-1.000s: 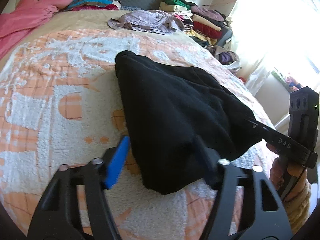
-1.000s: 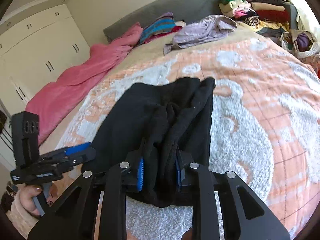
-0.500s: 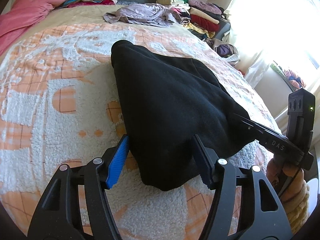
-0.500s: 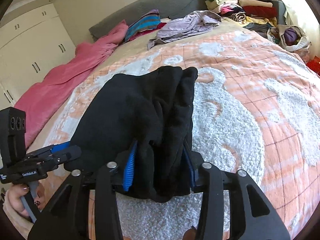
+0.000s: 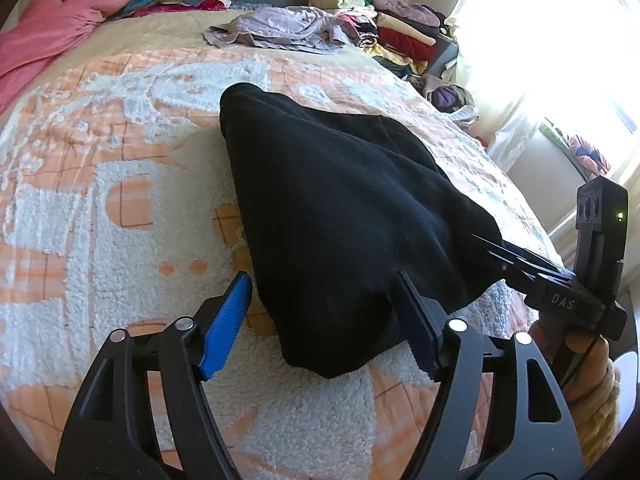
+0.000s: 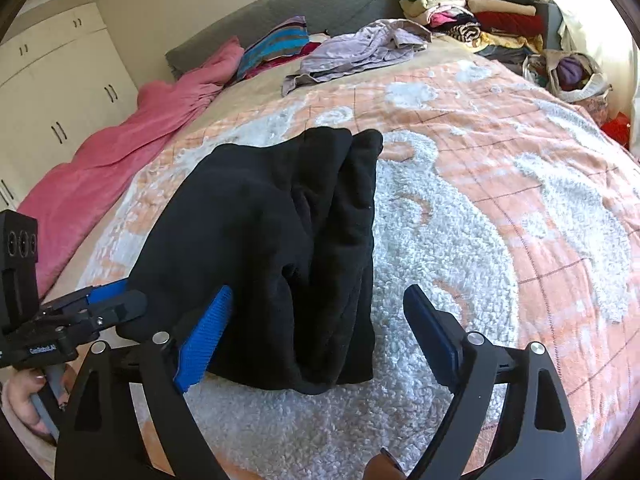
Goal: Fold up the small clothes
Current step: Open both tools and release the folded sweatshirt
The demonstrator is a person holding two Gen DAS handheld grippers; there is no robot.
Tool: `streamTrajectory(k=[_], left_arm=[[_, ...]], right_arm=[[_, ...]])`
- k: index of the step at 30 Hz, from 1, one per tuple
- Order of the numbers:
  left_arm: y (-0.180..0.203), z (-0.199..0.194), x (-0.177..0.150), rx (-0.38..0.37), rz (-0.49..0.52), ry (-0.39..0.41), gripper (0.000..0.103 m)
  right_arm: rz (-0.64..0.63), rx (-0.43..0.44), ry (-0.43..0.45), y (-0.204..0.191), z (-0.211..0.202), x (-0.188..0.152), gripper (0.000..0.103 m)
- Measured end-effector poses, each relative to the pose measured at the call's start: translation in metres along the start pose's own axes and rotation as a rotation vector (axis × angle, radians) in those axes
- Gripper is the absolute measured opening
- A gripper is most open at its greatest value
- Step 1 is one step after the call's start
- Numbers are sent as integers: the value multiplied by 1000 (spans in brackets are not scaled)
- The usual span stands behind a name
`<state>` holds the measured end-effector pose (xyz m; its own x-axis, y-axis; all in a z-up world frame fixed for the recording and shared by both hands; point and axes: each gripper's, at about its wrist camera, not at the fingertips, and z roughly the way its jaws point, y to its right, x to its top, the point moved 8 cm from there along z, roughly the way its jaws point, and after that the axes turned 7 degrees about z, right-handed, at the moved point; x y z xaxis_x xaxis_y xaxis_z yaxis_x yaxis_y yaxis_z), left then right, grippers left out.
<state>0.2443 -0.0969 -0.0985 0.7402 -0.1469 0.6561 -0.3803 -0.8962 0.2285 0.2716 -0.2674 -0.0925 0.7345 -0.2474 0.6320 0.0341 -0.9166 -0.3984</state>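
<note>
A black garment (image 5: 340,208) lies folded into a long bundle on the orange-and-white bedspread (image 5: 100,220). My left gripper (image 5: 326,312) straddles its near left corner. Its jaws are opening, and the blue pad (image 5: 228,328) stands clear of the cloth. My right gripper (image 6: 320,320) is at the garment's (image 6: 280,232) other near end. Its jaws are opening wide, the cloth lies loose between them, and the dark pad (image 6: 432,332) is well off it. Each gripper shows in the other's view: the right gripper (image 5: 486,240) and the left gripper (image 6: 132,300), each held by a hand.
A crumpled lilac garment (image 6: 360,48) lies at the far end of the bed. Stacked folded clothes (image 6: 480,4) and a bag (image 6: 572,72) are at the far right. A pink blanket (image 6: 120,152) runs along the left edge, with white wardrobes (image 6: 60,92) behind it. A bright window (image 5: 560,40) is on the right.
The right gripper's jaws have spread from a tight pinch on the black garment to wide apart, letting its end rest on the bed. The left jaws have widened a little.
</note>
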Motion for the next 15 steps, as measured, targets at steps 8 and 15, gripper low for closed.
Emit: streamTrajectory(k=[8,15], left_arm=[[-4,-6,3,5,-3,12,73],[-10,-10,3,13,-16,16,81]], right_arm=[[5,-35,-1,1,-2,-1,97],[-4,-40,-8,-2,-2,-1,97]])
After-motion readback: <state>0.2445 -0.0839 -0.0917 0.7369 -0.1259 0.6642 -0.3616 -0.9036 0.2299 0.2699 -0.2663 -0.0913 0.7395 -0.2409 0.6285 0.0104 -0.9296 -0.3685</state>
